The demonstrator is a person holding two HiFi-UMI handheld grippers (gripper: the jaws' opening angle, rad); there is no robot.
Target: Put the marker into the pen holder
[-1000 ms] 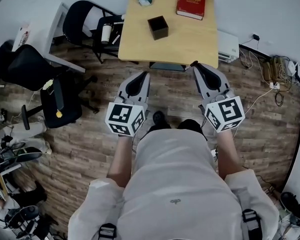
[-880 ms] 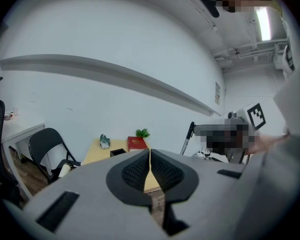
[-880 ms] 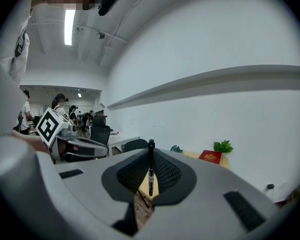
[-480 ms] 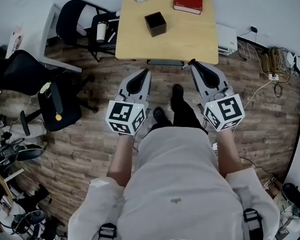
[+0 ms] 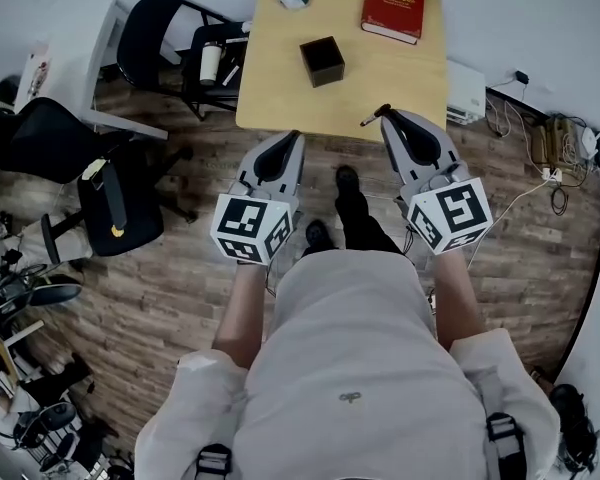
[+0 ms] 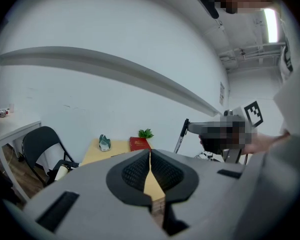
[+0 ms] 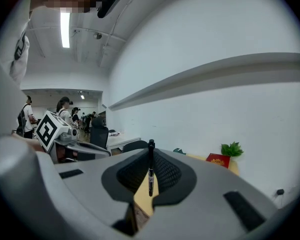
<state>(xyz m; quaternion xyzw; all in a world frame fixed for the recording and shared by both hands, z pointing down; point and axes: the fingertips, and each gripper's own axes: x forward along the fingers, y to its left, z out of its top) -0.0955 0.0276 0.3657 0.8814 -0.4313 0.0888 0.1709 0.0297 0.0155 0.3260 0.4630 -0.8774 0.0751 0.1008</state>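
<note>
Half done: your left gripper (image 5: 293, 142) has jaws pressed together on nothing; the black pen holder (image 5: 322, 60) stands on the far wooden table (image 5: 400, 80); your right gripper (image 5: 386, 117) clamps the marker (image 7: 150, 170), not yet carried over it.

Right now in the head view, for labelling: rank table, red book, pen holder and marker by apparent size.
Largest to smallest:
1. table
2. red book
3. pen holder, somewhat smaller than the book
4. marker, only its end showing past the right gripper
</note>
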